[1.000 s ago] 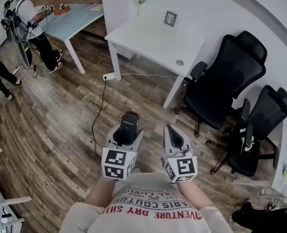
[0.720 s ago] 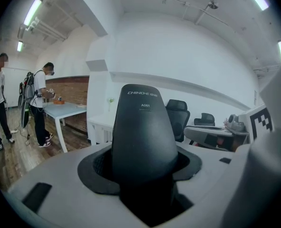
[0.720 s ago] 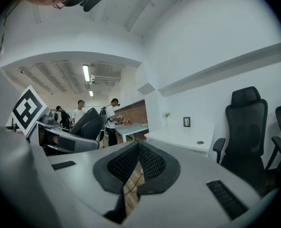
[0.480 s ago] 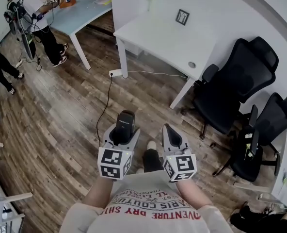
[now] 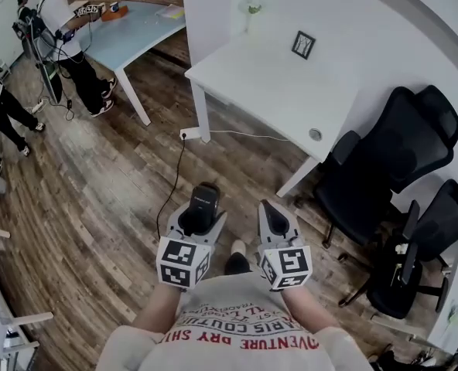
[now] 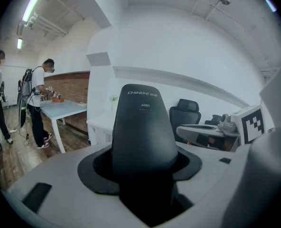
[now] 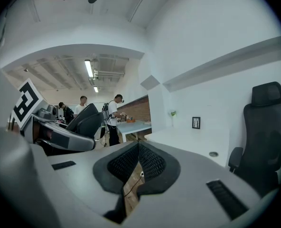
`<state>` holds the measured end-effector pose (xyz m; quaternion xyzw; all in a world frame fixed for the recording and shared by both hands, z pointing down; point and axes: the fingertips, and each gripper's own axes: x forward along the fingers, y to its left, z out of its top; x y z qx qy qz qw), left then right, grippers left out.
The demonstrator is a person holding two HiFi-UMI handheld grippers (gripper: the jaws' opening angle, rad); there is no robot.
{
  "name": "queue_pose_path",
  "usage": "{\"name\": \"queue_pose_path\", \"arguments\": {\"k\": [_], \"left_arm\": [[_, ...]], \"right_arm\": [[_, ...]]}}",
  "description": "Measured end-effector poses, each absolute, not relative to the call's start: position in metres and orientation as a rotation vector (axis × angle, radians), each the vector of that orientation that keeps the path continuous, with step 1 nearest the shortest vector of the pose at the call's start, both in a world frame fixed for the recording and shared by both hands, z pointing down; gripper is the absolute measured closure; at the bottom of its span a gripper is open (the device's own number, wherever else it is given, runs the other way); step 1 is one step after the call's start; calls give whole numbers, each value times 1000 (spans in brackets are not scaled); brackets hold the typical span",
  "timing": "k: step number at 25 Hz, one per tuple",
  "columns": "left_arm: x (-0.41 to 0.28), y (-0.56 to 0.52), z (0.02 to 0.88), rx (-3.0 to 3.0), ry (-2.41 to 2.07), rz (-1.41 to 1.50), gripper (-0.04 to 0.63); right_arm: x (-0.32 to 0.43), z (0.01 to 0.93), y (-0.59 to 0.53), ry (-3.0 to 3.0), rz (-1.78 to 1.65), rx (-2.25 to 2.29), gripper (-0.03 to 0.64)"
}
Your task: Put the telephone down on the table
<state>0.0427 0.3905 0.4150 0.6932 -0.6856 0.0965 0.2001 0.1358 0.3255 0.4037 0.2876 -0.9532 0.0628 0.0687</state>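
A black telephone handset (image 5: 206,196) stands up between the jaws of my left gripper (image 5: 203,212), which is shut on it; in the left gripper view the telephone (image 6: 143,127) fills the middle, its lower end hidden between the pads. My right gripper (image 5: 272,208) is held beside it over the wooden floor, its pads (image 7: 131,163) meeting at the tip with nothing between them. The white table (image 5: 275,79) stands ahead, a few steps off, and shows past both grippers as the table (image 7: 188,134) (image 6: 98,122).
On the table stand a small framed picture (image 5: 303,45) and a little plant (image 5: 251,6). Two black office chairs (image 5: 387,141) (image 5: 434,222) stand at its right. A cable and socket (image 5: 189,134) lie on the floor. People (image 5: 63,25) work at a light blue table (image 5: 132,33).
The white table and the chairs have drawn nearer and slid down in the head view. Both grippers keep their pose in front of the body, the telephone still held.
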Motion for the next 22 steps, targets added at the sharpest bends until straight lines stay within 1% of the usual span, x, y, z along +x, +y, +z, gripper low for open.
{"name": "queue_pose_path", "arguments": {"k": [11,16,22], "left_arm": [[8,251,410,1991,-1892,297,311],[-2,209,420,2024,-1836,317,311],[-30,154,431,2111,-1738,340,311]], "right_arm": [[108,397,187,-2861,156,906,592],[99,406,148,-2833,175,958,592],[71,420,108,-2779,181,1053,592]]}}
